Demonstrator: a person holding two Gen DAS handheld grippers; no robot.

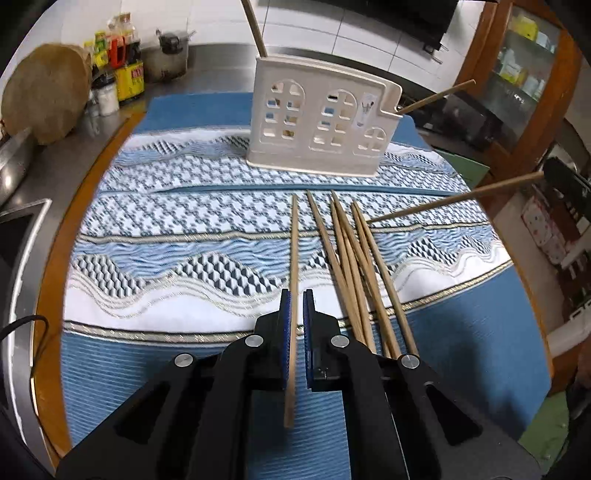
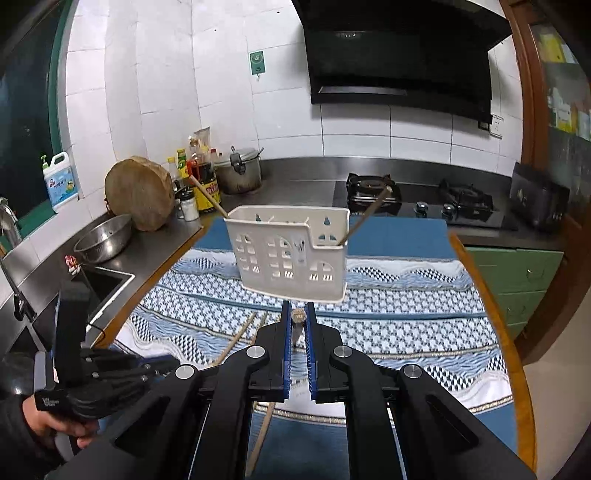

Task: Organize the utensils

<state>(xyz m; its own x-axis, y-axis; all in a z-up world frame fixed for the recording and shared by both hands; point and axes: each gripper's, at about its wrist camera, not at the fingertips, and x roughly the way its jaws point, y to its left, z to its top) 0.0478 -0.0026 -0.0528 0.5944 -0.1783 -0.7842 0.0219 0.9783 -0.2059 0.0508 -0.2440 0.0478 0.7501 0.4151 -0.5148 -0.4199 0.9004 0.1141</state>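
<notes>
My left gripper (image 1: 297,306) is clamped on 1 bamboo chopstick (image 1: 293,258), the stick running lengthwise between the blue pads with its tip pointing ahead toward the white utensil holder (image 1: 317,125). I grip it part-way along so the free front end can be aimed into a slot, I reckon. My right gripper (image 2: 298,317) is closed on another chopstick (image 2: 297,316), seen end-on between its pads, for the same reason. The holder stands upright at the far side of the blue patterned mat (image 1: 184,229), with 2 chopsticks already leaning out of it, 1 at each end (image 1: 255,26) (image 1: 436,96). The loose pile of chopsticks (image 1: 354,258) lies on the mat just right of my left gripper, fanned and overlapping, so lifting 1 at a time seems the safer way. Both held sticks still need dropping into the holder
</notes>
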